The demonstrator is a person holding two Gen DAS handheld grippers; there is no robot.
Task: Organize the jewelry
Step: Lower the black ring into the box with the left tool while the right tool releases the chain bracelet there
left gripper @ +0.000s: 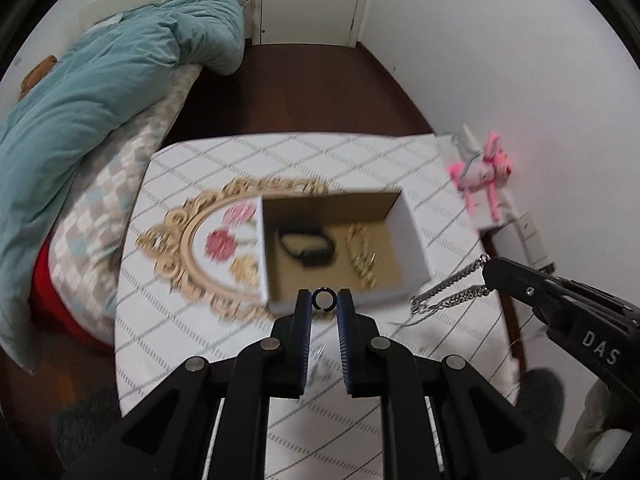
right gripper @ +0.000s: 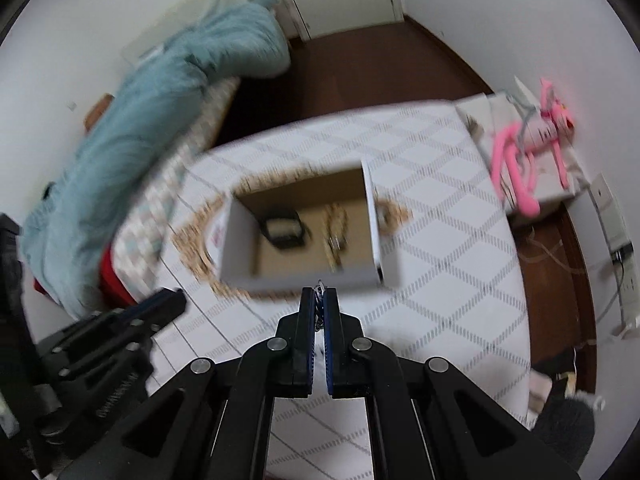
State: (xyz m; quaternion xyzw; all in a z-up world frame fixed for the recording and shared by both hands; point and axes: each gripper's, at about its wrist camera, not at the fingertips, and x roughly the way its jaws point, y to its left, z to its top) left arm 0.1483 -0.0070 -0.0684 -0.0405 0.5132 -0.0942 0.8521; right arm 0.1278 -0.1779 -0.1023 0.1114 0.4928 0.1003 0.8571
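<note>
ring (left gripper: 323, 299): thin, dark and glossy, looks like metal
chain (left gripper: 452, 290): silvery metal links, pretty shiny
left gripper (left gripper: 323, 304): matt black plastic, blue ribbed pads, little steel pins at the joints
box (left gripper: 416, 236): plain brown cardboard inside, smooth white outside
watch (left gripper: 306, 245): matt black strap, rubbery looking
gold bracelet (left gripper: 362, 254): shiny yellow metal, blurred though
tablecloth (left gripper: 248, 160): white woven cloth with grey stitched lines
mirror frame (left gripper: 176, 240): carved-look matt gold finish
duvet (left gripper: 100, 80): soft teal cloth, crumpled
floor (left gripper: 320, 92): dark brown wood, low sheen

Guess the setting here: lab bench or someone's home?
Likely a home bedroom: a bed with a teal duvet beside the cloth-covered table, a pink plush toy by the wall, a closed door behind.
</note>
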